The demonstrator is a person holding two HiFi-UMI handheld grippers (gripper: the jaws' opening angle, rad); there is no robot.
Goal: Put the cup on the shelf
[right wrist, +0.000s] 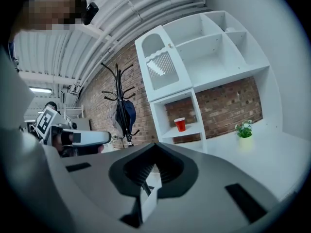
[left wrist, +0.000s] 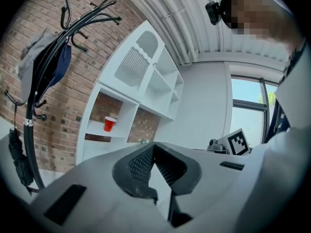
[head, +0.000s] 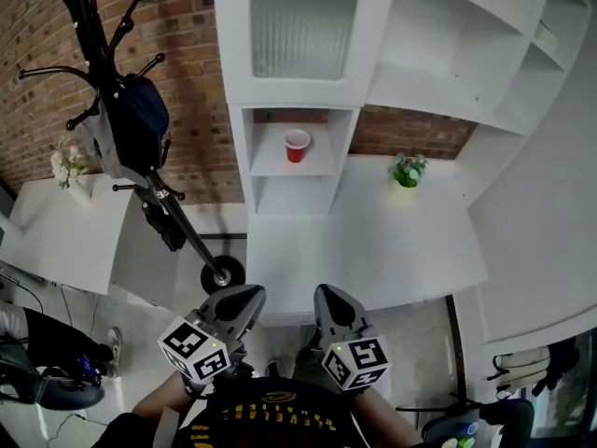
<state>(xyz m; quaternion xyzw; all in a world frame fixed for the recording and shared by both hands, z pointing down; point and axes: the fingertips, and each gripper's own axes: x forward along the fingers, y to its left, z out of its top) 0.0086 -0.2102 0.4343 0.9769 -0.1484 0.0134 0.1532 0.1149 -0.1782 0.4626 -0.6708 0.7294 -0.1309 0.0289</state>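
**Cup on shelf, both grippers clear and empty**

Cup (head: 297,145): red, upright, on the middle board of the narrow open bay in the white shelf unit (head: 280,164). The bay sits directly under the cabinet with the ribbed door (head: 300,21). Brick wall (head: 56,63) shows behind the cup. Nothing is touching it, and no other item shares the board.

The gripper views agree. The cup stands alone in the bay in the left gripper view (left wrist: 110,124) and in the right gripper view (right wrist: 180,124).

Left gripper (head: 244,299): clenched, jaw tips meeting, nothing between them. Its own view (left wrist: 154,147) shows the ridged pads closed to a point.

Right gripper (head: 328,299): also clenched and empty. The tips are together in its own view (right wrist: 154,147).

Both grippers sit side by side, low and close to the person's torso, at the near edge of the white desk (head: 373,241). They point toward the shelf unit and are well apart from the cup.

Surroundings:
- A small potted plant (head: 408,171) sits on the desk against the wall, to the right of the cup's bay.
- A black coat rack (head: 112,82) stands to the left of the shelf unit, with a dark bag hanging on it.
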